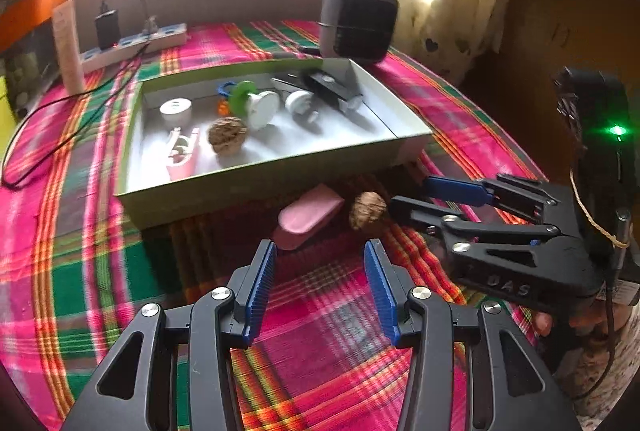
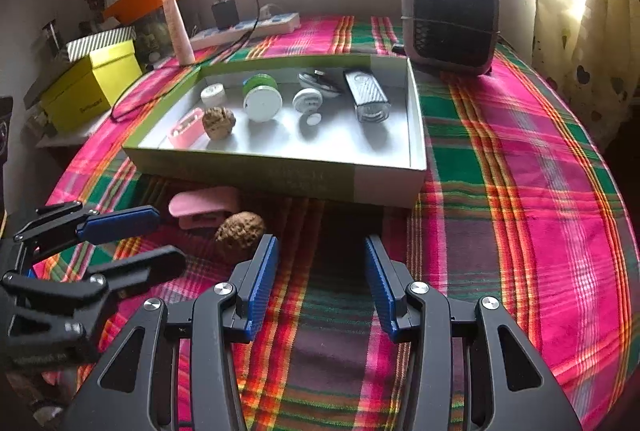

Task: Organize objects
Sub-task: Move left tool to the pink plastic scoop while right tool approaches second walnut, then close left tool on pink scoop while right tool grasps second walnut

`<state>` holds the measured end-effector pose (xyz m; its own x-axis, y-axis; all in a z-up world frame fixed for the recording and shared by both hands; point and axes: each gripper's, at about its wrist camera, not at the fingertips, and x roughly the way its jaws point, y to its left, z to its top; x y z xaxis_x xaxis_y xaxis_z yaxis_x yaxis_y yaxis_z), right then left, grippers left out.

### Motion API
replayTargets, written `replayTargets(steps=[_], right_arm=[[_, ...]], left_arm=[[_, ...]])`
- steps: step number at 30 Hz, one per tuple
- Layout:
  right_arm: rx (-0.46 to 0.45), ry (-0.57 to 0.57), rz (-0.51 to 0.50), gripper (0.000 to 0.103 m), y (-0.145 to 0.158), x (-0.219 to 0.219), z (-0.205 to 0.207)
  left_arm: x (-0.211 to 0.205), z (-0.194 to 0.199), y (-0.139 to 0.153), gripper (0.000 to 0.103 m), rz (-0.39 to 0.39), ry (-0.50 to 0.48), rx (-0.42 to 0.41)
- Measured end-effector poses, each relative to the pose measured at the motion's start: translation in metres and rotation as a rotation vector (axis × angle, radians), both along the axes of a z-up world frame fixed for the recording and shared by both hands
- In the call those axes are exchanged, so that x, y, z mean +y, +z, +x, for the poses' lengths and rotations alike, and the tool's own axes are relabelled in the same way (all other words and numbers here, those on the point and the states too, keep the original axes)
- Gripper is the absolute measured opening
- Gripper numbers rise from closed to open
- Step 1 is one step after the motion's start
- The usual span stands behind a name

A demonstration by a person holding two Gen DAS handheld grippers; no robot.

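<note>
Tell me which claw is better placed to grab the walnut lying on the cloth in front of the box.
Probably the right claw. Its open tips sit right beside the walnut, while the left claw hangs open further back, lined up more with the pink clip. Neither touches it yet.

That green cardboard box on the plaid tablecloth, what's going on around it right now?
A person holds two handheld grippers over the table, both open and empty. The shallow green cardboard box already contains a brown walnut, a pink clip, white round containers and a silver rectangular gadget. Outside it, by its front wall, lie a second pink clip and a second brown walnut. The left gripper faces that pair; the right gripper hovers beside them.
</note>
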<state>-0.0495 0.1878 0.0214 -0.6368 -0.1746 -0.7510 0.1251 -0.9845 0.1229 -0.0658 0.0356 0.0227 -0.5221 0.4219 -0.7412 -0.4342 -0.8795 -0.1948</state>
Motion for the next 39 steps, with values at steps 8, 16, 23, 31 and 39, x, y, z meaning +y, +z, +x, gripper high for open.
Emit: replayTargets(steps=[8, 16, 23, 31, 39], right_arm=[[0.007, 0.101, -0.038, 0.045, 0.002, -0.023, -0.004], [-0.008, 0.129, -0.052, 0.045, 0.0, -0.031, -0.013], [-0.023, 0.166, -0.041, 0.045, -0.003, -0.04, -0.017], [-0.042, 0.176, 0.002, 0.045, -0.008, -0.042, -0.025], [-0.03, 0.181, 0.03, 0.033, -0.009, -0.041, -0.024]], left_arm=[[-0.012, -0.01, -0.002, 0.044, -0.012, 0.047, 0.002], [-0.019, -0.013, -0.006, 0.044, -0.006, 0.06, -0.01], [-0.025, -0.015, -0.006, 0.044, 0.003, 0.073, -0.015], [-0.024, -0.017, -0.006, 0.044, 0.009, 0.069, -0.017], [-0.021, -0.02, -0.004, 0.044, 0.007, 0.056, -0.014]])
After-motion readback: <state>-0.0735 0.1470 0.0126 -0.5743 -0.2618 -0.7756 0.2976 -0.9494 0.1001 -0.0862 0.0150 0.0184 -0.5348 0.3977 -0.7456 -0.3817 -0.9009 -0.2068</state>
